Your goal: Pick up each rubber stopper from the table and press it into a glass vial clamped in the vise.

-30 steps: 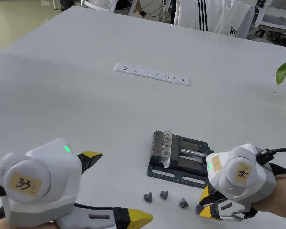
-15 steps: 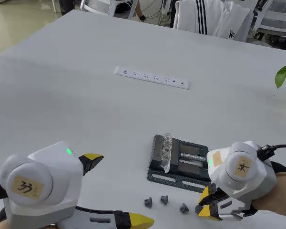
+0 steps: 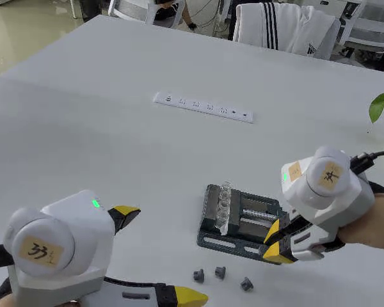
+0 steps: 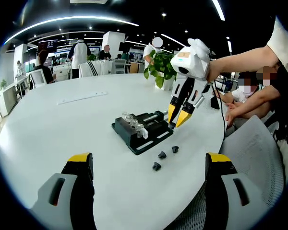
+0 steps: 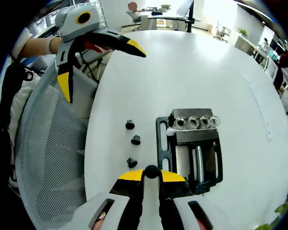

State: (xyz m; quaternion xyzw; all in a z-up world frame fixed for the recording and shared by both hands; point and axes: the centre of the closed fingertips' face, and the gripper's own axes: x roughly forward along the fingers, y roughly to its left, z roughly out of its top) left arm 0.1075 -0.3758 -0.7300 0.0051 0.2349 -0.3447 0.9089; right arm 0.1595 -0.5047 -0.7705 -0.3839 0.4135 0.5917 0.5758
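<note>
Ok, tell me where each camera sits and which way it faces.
Head view: on the headset, looking down at the vise, left gripper and right gripper.
Left gripper view: looks across the table past its own open jaws at the vise and right gripper.
Right gripper view: looks down on the vise, a stopper in its jaws.
All share the vise.

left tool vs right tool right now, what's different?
Left tool has its jaws wide open and empty; right tool is shut on a rubber stopper. Left tool is well away from the vise; right tool hangs close beside it. Both have white bodies and yellow-tipped jaws.
</note>
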